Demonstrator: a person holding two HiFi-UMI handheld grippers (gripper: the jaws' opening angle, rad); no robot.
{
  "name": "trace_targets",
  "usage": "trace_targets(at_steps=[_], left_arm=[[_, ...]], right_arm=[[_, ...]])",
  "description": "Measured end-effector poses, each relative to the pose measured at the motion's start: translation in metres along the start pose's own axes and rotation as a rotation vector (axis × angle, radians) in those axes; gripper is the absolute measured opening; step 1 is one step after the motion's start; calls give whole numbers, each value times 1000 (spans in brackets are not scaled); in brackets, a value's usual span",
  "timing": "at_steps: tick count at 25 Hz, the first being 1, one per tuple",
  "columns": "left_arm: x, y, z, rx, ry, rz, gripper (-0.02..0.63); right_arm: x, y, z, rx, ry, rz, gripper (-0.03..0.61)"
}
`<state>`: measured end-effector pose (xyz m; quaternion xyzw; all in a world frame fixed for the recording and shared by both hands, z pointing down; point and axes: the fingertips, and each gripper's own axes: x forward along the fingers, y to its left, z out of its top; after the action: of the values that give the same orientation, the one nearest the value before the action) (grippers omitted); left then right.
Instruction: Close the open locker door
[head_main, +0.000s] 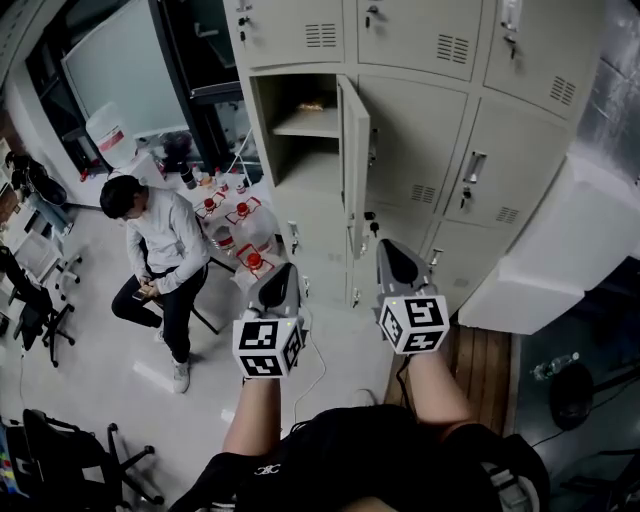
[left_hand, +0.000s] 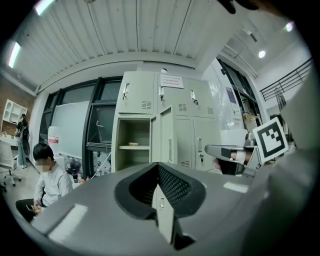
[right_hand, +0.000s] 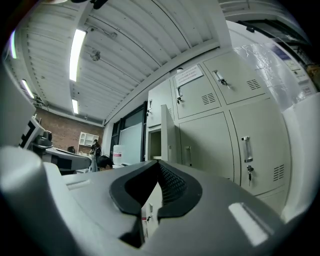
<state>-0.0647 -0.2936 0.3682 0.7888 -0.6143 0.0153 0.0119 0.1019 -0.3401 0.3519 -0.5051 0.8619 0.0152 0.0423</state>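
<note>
A bank of pale grey lockers (head_main: 440, 120) stands ahead. One locker door (head_main: 354, 165) hangs open, edge-on to me, beside its open compartment (head_main: 300, 140) with a shelf. My left gripper (head_main: 283, 272) and right gripper (head_main: 388, 246) are held level side by side, short of the lockers and touching nothing. The right one points just right of the door's edge. In the left gripper view the door (left_hand: 167, 140) shows above the shut left gripper (left_hand: 158, 166). In the right gripper view the door (right_hand: 167, 135) stands behind the shut right gripper (right_hand: 159, 162). Nothing is between either pair of jaws.
A person (head_main: 160, 240) sits on the left, close to several large water bottles with red caps (head_main: 240, 215) by the lockers' left side. A white box (head_main: 560, 250) juts out at the right. Wooden boards (head_main: 485, 365) lie below it. Office chairs (head_main: 40, 300) stand far left.
</note>
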Motion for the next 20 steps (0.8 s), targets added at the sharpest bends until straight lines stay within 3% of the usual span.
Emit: trace_targets(at_steps=[6,12,14,17,20], left_arm=[[35,-9,5,24,16,17,0],[48,-8,-2,40,41,-4,1],[48,-6,-2,40,42,-7,1],[51,-3,-4,35,44,-11,0],[51,1,-6,31,45,-11,0]], right_arm=[[26,-22,5,-1,-6,45,12],[32,-15,7,-9,-32,85,15],[34,-7,8,-11,-52,132,55],[40,0,10,-8,-57,174,186],[50,3,7,-14,-31,187,212]])
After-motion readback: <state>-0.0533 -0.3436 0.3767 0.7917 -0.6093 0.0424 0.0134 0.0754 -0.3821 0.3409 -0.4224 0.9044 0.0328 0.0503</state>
